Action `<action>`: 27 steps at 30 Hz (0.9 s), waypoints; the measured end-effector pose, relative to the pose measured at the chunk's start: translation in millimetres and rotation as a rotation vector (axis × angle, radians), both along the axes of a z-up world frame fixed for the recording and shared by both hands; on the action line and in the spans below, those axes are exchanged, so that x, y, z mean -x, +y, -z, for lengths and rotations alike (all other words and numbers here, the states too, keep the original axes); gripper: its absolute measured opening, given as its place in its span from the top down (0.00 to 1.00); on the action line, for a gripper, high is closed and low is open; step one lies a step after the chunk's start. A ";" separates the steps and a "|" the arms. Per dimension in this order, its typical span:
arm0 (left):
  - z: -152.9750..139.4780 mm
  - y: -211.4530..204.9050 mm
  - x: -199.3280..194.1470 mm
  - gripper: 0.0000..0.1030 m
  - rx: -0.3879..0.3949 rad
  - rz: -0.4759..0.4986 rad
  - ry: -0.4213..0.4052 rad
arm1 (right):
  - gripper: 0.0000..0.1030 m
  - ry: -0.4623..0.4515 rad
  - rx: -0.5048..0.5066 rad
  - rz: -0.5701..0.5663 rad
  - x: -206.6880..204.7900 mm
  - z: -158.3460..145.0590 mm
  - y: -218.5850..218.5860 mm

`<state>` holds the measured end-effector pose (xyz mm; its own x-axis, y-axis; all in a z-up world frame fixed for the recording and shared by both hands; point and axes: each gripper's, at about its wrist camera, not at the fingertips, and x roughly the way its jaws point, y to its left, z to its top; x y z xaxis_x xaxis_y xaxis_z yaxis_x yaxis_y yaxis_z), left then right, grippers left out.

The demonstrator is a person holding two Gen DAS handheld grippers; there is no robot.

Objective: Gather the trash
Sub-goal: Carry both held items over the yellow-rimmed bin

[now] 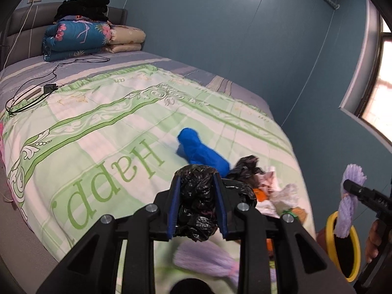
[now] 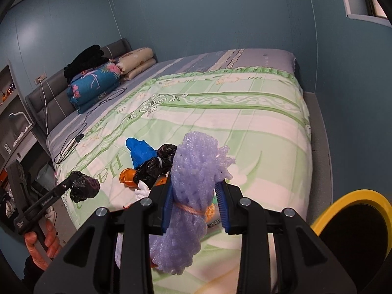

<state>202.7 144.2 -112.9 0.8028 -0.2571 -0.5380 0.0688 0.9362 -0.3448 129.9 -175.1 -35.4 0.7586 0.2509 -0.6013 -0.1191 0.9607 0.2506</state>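
Note:
My left gripper (image 1: 198,183) is shut on a crumpled black plastic bag (image 1: 197,203) and holds it above the bed's near edge; it also shows in the right wrist view (image 2: 83,189). My right gripper (image 2: 196,191) is shut on a purple foam net bundle (image 2: 193,181), seen too in the left wrist view (image 1: 349,201), right above the yellow-rimmed trash bin (image 2: 352,197). On the quilt lie a blue glove-like wad (image 1: 199,150), another black bag (image 2: 156,161), orange scraps (image 2: 127,176) and white paper (image 1: 286,192). A second purple foam piece (image 1: 205,259) lies below my left gripper.
The green and white quilt (image 1: 110,127) covers the bed. Folded blankets (image 1: 78,39) and a dark garment are stacked at the headboard. A black charger cable (image 1: 46,88) lies on the left of the bed. The blue wall and a window (image 1: 382,80) are to the right.

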 end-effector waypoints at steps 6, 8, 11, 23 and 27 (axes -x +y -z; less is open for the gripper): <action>-16.8 -25.0 17.8 0.76 0.005 0.047 -0.030 | 0.71 -0.020 0.017 0.028 21.8 -6.3 -23.0; -23.3 -38.8 20.8 0.76 0.006 0.076 -0.034 | 0.71 -0.025 0.013 0.045 27.4 -8.2 -34.0; -28.9 -59.7 24.4 0.76 0.007 0.125 -0.034 | 0.71 -0.035 0.004 0.078 34.2 -12.2 -52.2; -47.6 -163.2 43.1 0.76 -0.056 0.335 -0.045 | 0.70 -0.111 0.002 0.220 76.6 -22.2 -121.7; -43.2 -194.8 48.6 0.76 -0.064 0.410 -0.024 | 0.70 -0.120 0.018 0.270 86.1 -19.7 -141.4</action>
